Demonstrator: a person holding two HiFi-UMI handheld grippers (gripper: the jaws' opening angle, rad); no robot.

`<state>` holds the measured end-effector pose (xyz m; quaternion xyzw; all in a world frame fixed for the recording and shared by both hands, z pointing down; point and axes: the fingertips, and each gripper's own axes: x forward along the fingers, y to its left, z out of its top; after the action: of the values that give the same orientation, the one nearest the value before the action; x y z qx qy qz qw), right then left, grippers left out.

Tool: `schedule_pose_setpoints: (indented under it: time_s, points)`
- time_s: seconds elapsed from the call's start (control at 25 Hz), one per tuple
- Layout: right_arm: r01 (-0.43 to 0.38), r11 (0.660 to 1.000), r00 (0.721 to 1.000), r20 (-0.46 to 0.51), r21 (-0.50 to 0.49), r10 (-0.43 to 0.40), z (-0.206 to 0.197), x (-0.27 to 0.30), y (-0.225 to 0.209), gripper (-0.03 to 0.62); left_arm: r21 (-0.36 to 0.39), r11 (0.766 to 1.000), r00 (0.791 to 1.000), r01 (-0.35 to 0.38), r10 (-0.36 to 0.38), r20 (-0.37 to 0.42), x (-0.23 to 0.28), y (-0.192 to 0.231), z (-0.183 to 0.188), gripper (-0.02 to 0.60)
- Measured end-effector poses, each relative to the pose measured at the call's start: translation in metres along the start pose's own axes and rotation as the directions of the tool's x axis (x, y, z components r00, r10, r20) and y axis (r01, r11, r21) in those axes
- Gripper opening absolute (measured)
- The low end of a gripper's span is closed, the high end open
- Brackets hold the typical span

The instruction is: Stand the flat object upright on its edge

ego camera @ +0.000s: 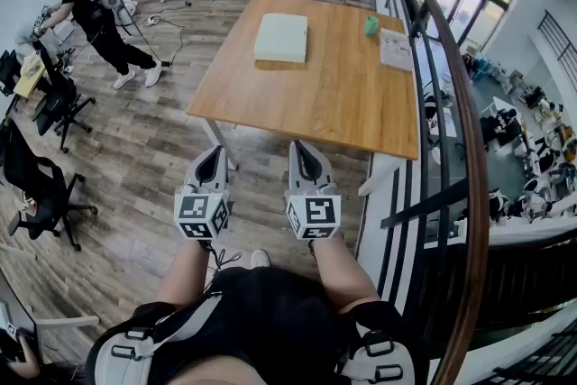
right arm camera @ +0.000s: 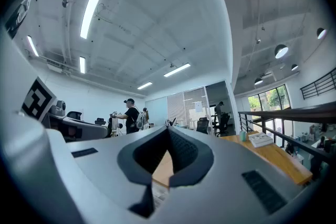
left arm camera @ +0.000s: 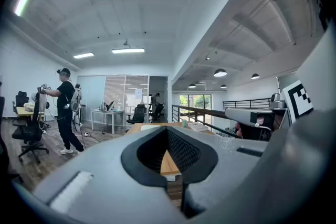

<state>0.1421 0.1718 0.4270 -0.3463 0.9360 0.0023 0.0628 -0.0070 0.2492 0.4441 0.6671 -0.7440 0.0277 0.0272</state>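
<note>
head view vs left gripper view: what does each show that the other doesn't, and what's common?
Head view only: the full top of the table, with the pale flat pad lying flat near its far end, and the wearer's torso.
Left gripper view only: the ceiling light strips, and the left gripper close up, jaws shut with nothing between them.
Both: the person in black, the green cup and the railing.
</note>
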Motion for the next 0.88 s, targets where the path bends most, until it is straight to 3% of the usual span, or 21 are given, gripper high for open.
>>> schedule_pose_setpoints:
  time_s: [0.52,0.88]
  points:
    - [0.05,0.999,0.999,0.004,0.017,-0.05,0.002,0.026,0.004,0.003,0.0,1.0,1.0,0.019,-0.019,0.017,0.01,0.021,0.004,0.003]
    - [0.075,0.996,0.997,0.009,-0.055,-0.074,0.0,0.055,0.021,0.003,0.009,0.998,0.998,0.058,-0.058,0.028,0.025,0.051,0.006,0.003]
